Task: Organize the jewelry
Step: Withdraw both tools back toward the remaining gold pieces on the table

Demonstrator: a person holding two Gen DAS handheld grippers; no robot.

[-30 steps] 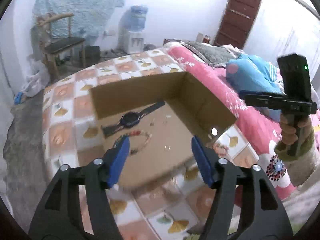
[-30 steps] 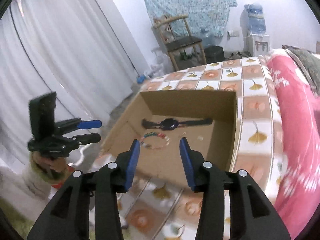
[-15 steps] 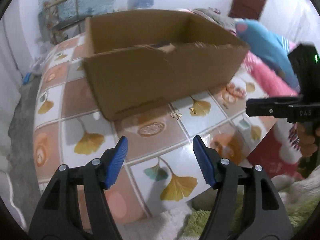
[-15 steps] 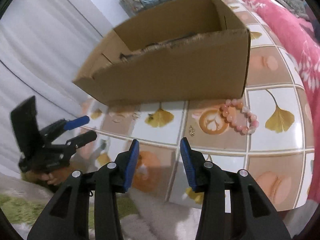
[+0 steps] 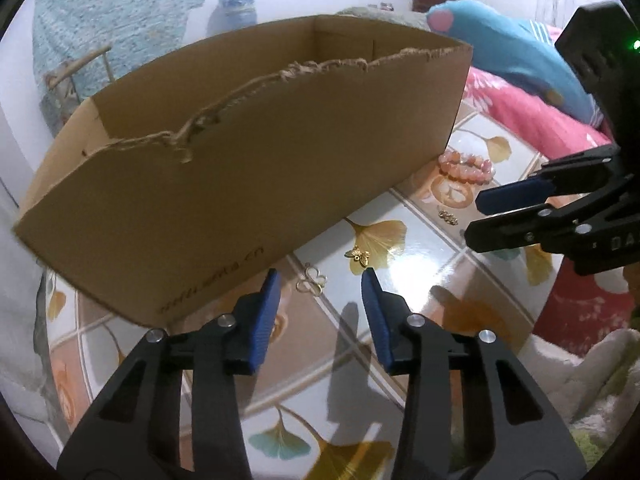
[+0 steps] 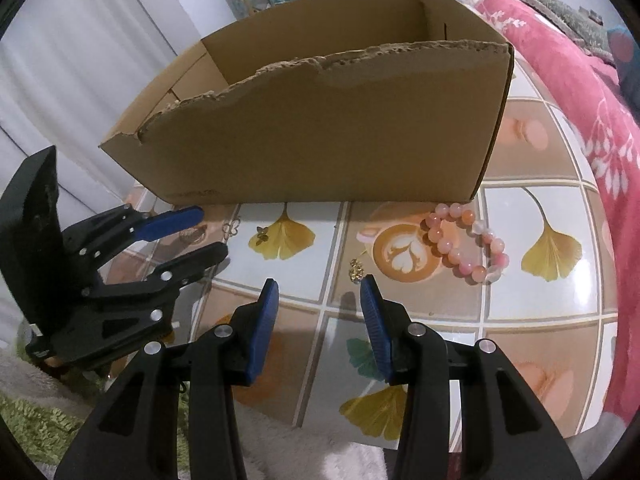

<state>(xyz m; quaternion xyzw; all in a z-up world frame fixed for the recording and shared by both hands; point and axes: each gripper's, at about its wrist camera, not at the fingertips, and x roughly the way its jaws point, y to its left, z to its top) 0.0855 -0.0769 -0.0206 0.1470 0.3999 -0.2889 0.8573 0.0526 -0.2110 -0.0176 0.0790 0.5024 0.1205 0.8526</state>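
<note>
While both grippers, left (image 5: 320, 280) and right (image 6: 318, 290), hang wide open and hold nothing, one bead bracelet (image 6: 464, 242) and three small gold charms (image 5: 359, 256) (image 5: 311, 280) (image 6: 355, 270) lie on the table (image 6: 540, 300) beside one cardboard box (image 6: 320, 120).
</note>
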